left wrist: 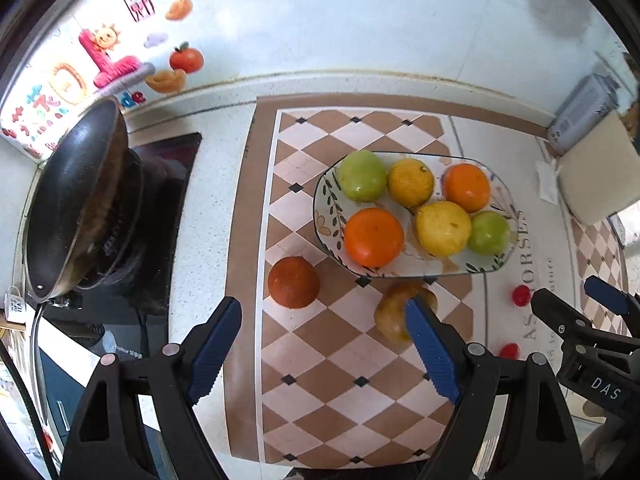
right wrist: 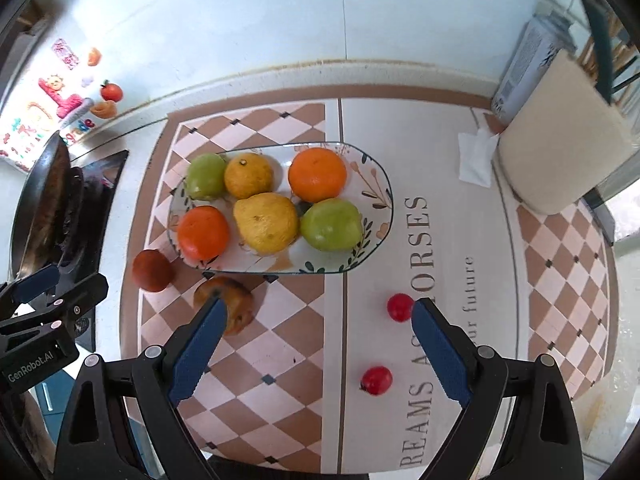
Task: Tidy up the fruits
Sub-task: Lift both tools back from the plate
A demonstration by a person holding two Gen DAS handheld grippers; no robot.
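Observation:
A patterned plate (left wrist: 326,220) (right wrist: 376,184) on the checkered mat holds several fruits: two green apples, two oranges and two yellow citrus. In front of it a dark red-brown fruit (left wrist: 293,282) (right wrist: 152,271) and a brownish pear-like fruit (left wrist: 394,316) (right wrist: 234,306) lie on the mat. Two small red fruits (right wrist: 400,307) (right wrist: 377,380) lie further right. My left gripper (left wrist: 324,344) is open and empty above the mat, its right finger over the brownish fruit. My right gripper (right wrist: 316,344) is open and empty, between the brownish fruit and the red ones.
A black wok (left wrist: 72,200) sits on the stove at the left. A cream cutting board (right wrist: 560,136), a crumpled tissue (right wrist: 476,156) and a grey box (right wrist: 528,60) stand at the back right. The tiled wall runs behind the counter.

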